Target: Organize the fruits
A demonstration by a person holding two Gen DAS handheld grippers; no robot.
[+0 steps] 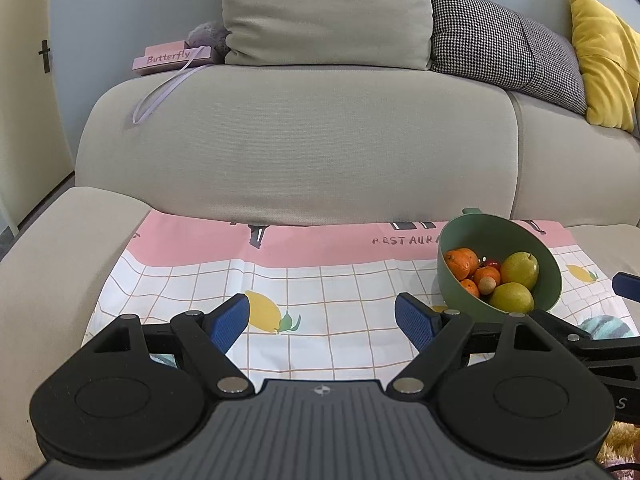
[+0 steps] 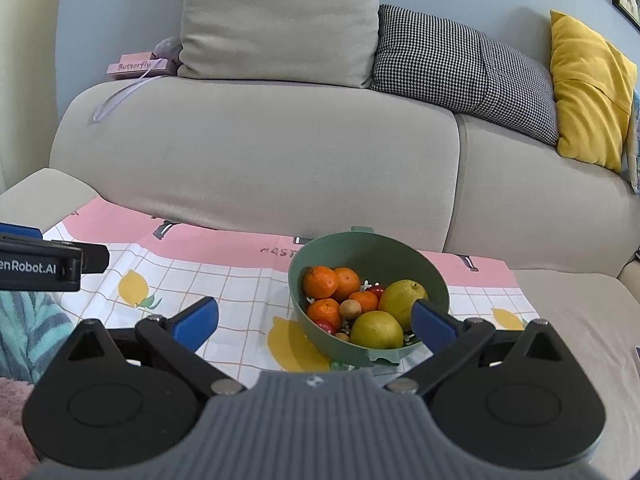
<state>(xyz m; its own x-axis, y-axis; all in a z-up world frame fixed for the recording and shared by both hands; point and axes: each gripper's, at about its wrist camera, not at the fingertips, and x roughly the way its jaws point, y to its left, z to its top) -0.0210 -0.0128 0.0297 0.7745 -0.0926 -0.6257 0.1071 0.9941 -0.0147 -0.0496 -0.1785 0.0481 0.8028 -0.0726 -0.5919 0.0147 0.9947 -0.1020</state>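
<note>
I am holding my right claw (image 2: 315, 322) wide open just in front of the green plastic bowl (image 2: 434, 276), which is sitting on a printed cloth (image 2: 224, 280) spread over the sofa seat. My left claw (image 1: 322, 320) is gaping empty over the cloth. The mandarins (image 2: 320, 281) look dimpled, soft and light; the pears (image 2: 377, 330) look smooth, firm and heavier. I judge gripping each across its widest part safest, gently.

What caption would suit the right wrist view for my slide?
Open right tongs face a green bowl of oranges and pears on a patterned cloth.
</note>
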